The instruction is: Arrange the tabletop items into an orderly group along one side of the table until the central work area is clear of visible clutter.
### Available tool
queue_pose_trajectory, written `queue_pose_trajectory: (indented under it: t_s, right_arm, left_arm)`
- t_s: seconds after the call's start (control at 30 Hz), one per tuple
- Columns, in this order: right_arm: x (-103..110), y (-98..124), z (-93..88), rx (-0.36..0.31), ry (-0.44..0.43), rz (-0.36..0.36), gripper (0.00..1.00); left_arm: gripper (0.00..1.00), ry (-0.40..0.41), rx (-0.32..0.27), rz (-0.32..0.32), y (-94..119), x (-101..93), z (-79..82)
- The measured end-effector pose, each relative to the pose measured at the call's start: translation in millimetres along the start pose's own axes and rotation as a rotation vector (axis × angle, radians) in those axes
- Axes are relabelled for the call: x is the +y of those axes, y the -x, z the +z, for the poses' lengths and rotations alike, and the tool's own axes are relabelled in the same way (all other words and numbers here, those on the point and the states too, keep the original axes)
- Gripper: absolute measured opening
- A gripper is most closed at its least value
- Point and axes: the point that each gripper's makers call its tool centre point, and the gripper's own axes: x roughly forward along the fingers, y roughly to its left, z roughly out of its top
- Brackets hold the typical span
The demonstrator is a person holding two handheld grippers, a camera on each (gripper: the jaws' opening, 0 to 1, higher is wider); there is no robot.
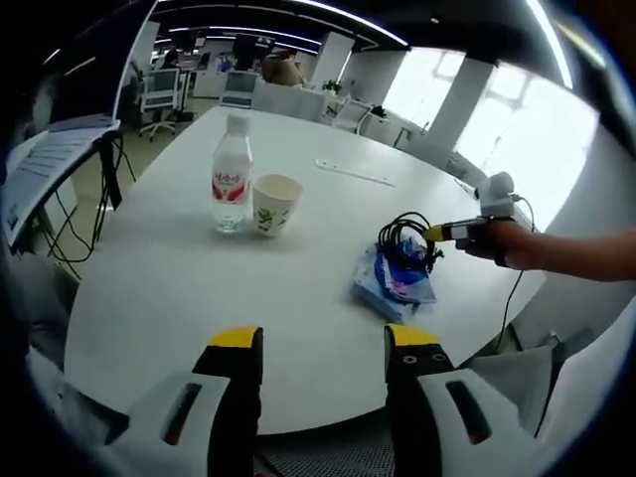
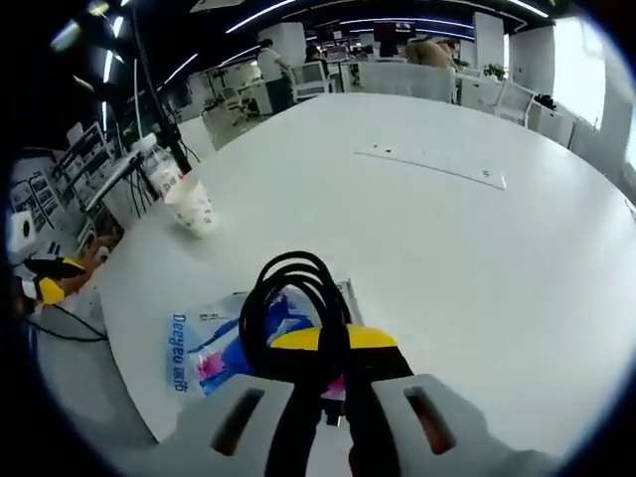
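Clear plastic bottle (image 1: 231,173), paper cup (image 1: 274,204), glossy plastic packet (image 2: 234,343), smooth matt white table (image 1: 179,288).

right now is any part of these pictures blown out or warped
Left gripper view: the bright windows behind the round white table are blown out, and fisheye bends the table edge. Right gripper view: the coiled black cable in the right claw looms large and close.

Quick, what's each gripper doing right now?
Left gripper: open, holding nothing, above the table edge.
Right gripper: shut on the black cable, over the blue packet.
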Motion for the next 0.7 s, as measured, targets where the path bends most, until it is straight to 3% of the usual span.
queue_pose_trajectory:
  t_s: [0.13,0.7]
  right_arm:
    - [2.2,2.7,3.9,-0.028,0.020,0.007,0.03]
    - [48.4,41.7,22.1,-0.124,0.109,0.040,0.02]
  left_arm:
    - [0.48,0.000,0.003,-0.003,-1.0,-0.3,-1.3]
    - [0.48,-0.039,0.022,-0.048,-10.9,-18.9,-0.4]
